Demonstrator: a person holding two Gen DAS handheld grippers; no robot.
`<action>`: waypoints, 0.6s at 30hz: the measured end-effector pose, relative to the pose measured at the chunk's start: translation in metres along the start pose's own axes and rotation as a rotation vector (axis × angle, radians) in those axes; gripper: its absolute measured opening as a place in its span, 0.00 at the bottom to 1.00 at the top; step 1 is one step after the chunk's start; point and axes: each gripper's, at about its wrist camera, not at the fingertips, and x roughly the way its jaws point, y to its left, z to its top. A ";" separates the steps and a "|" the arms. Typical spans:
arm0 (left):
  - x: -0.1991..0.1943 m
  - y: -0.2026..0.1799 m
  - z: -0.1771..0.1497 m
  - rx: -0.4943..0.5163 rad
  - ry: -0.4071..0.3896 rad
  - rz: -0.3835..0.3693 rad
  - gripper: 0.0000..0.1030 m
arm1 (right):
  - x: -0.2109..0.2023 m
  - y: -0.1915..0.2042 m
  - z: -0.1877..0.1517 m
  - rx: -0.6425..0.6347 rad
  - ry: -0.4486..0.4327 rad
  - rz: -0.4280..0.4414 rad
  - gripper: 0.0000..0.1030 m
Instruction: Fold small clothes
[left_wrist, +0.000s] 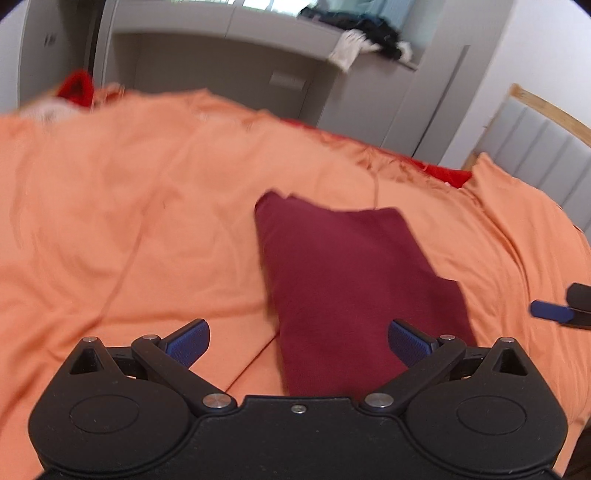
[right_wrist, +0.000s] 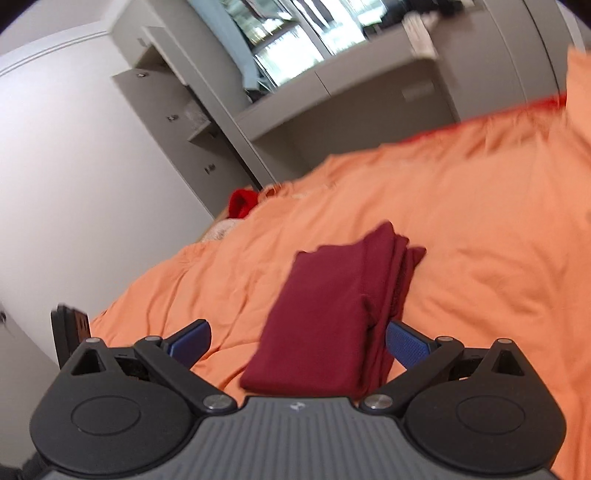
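Both tongs (left_wrist: 298, 345) (right_wrist: 297, 343) spread wide, folded maroon garment (left_wrist: 354, 280) near edge hidden

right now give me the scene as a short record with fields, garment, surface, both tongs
garment: dark red cloth, folded into a narrow stack, layered edges visible along one side
surface: orange bed cover, wrinkled
left tongs: open, nothing held, the garment lies between the fingers
right tongs: open, nothing held, the garment's near end lies between the fingers
background: grey cabinets, with clothes piled on top
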 end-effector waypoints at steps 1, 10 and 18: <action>0.012 0.004 0.001 -0.019 0.018 -0.005 0.99 | 0.013 -0.012 0.005 0.026 0.025 0.005 1.00; 0.088 0.039 -0.005 -0.105 0.083 -0.160 0.99 | 0.100 -0.101 0.023 0.229 0.141 0.040 1.00; 0.115 0.030 -0.003 -0.122 0.090 -0.274 0.99 | 0.139 -0.112 0.034 0.239 0.129 0.158 1.00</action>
